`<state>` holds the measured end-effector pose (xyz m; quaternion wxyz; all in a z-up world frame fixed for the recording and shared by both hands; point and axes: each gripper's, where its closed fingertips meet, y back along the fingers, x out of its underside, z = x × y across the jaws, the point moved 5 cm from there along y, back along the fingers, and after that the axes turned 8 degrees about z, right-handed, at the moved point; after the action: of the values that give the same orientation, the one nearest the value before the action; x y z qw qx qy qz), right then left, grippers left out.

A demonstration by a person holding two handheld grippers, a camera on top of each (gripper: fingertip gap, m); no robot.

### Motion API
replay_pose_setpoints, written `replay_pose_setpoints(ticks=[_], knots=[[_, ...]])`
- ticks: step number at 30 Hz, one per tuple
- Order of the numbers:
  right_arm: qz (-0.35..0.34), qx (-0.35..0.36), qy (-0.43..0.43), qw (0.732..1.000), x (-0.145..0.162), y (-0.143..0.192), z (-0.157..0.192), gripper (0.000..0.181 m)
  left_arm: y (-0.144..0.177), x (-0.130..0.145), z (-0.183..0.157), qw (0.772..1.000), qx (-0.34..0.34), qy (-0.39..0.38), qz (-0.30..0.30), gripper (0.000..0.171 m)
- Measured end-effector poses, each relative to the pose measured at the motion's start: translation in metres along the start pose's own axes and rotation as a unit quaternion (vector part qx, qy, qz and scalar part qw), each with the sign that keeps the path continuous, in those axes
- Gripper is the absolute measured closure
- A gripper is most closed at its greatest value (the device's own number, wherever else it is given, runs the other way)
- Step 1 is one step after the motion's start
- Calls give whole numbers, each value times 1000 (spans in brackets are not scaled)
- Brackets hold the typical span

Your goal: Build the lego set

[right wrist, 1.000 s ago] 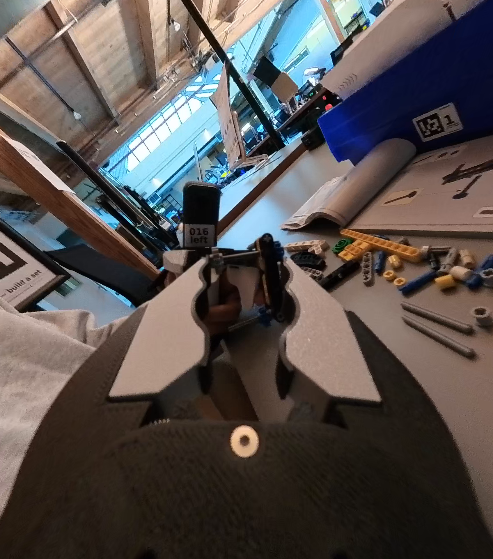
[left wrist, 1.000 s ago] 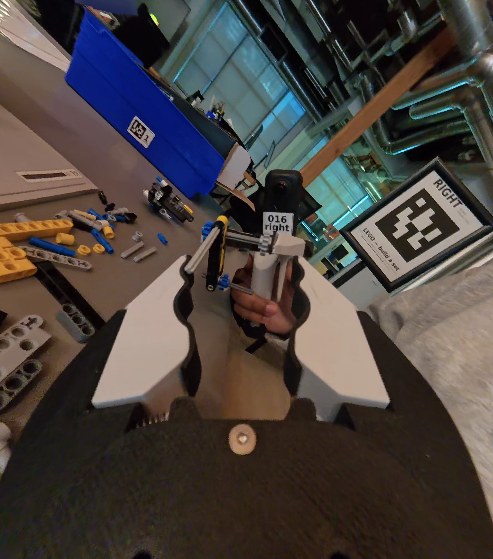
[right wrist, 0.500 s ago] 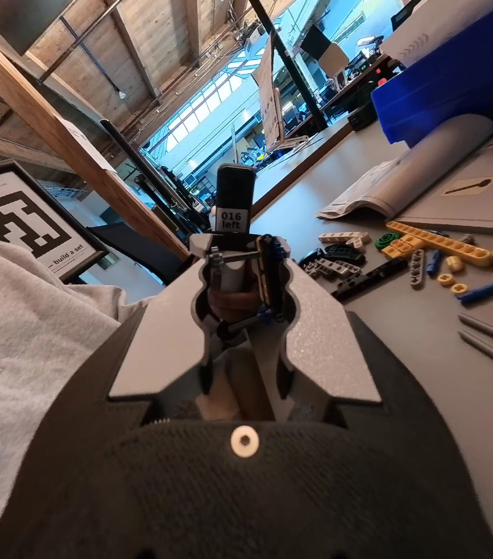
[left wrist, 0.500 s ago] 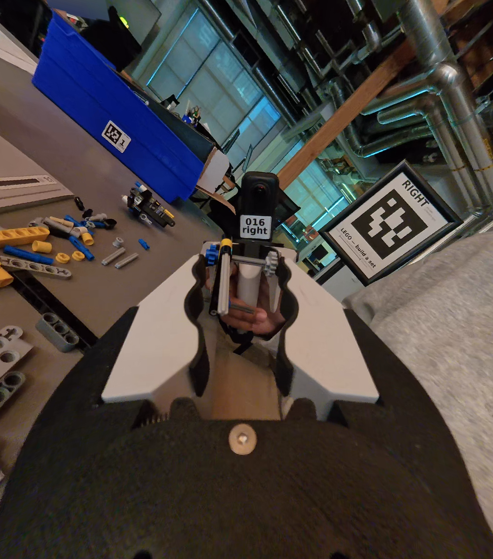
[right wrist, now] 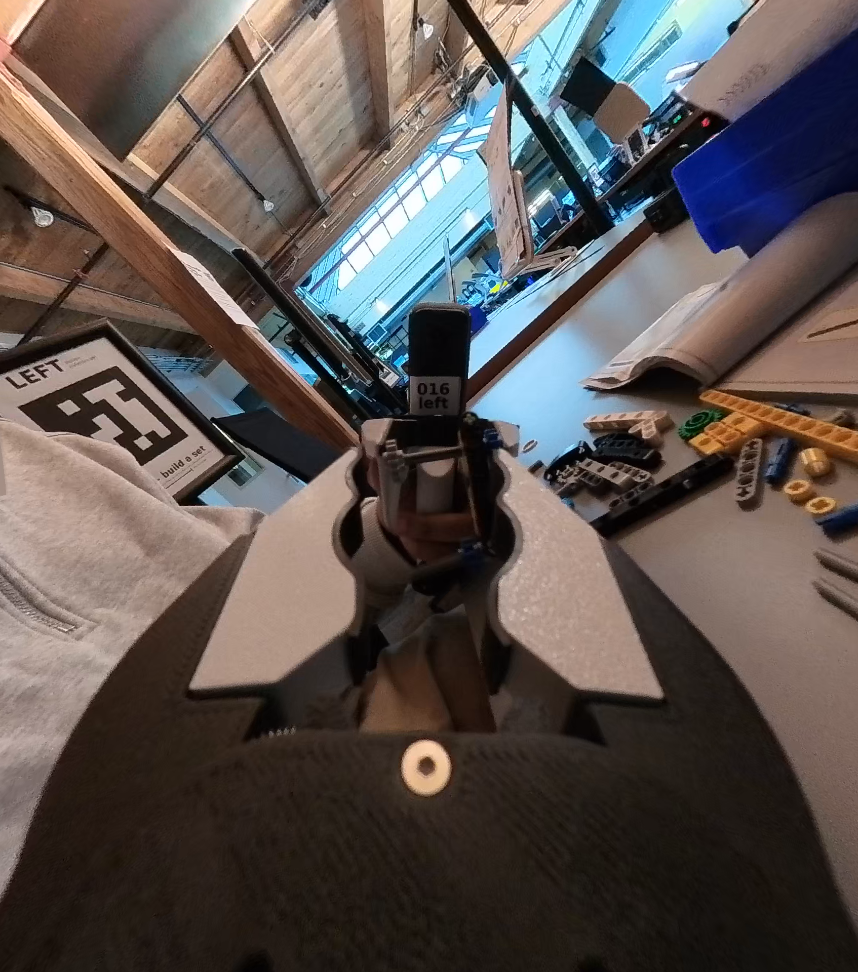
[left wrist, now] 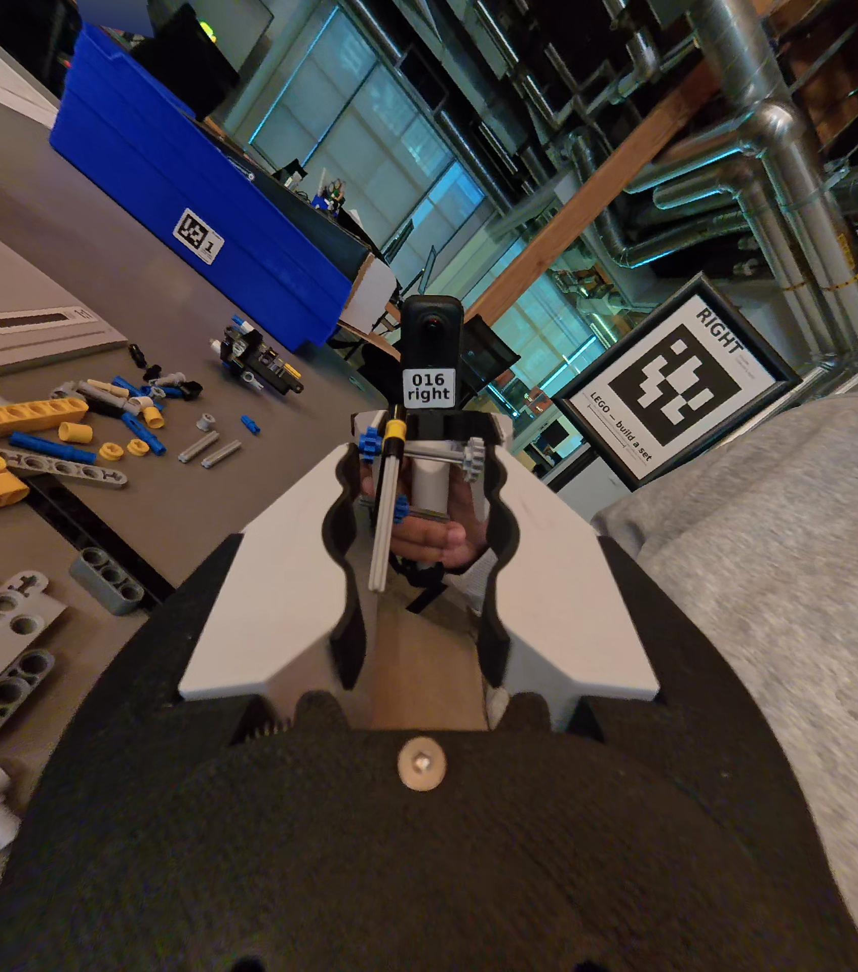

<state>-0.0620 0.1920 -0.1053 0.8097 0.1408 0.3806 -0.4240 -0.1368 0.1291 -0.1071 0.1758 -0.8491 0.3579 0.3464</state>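
Both grippers raised off table, facing each other, lego subassembly (left wrist: pixel 406 473) between tips at 12 o'clock. Left gripper (left wrist: pixel 419 473) and right gripper (right wrist: pixel 427 484) part-spread; which one grips: cannot tell. Risk: misaligned push skews axle, gears slip, assembly drops among loose parts (left wrist: pixel 74 436) at 9 o'clock.

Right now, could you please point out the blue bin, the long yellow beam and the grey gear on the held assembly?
blue bin (left wrist: pixel 195 173): left wrist view, its side wall.
long yellow beam (right wrist: pixel 806 428): right wrist view, mid-length.
grey gear (left wrist: pixel 475 456): left wrist view, toothed rim.
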Motion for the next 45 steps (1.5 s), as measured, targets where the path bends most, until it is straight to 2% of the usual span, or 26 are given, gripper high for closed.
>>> replay_pose_setpoints(ticks=[7,12,16,45], knots=[[39,9,13,999,7,-4,0,145,-1,0,0,1000,4,1,4,126],[35,-21,9,999,8,-4,4,163,-1,1,1,1000,-1,2,5,126],[31,-17,5,999,7,-4,3,159,-1,1,0,1000,2,4,6,126],[18,-53,-20,998,3,2,5,167,-1,0,1,1000,2,4,4,126]])
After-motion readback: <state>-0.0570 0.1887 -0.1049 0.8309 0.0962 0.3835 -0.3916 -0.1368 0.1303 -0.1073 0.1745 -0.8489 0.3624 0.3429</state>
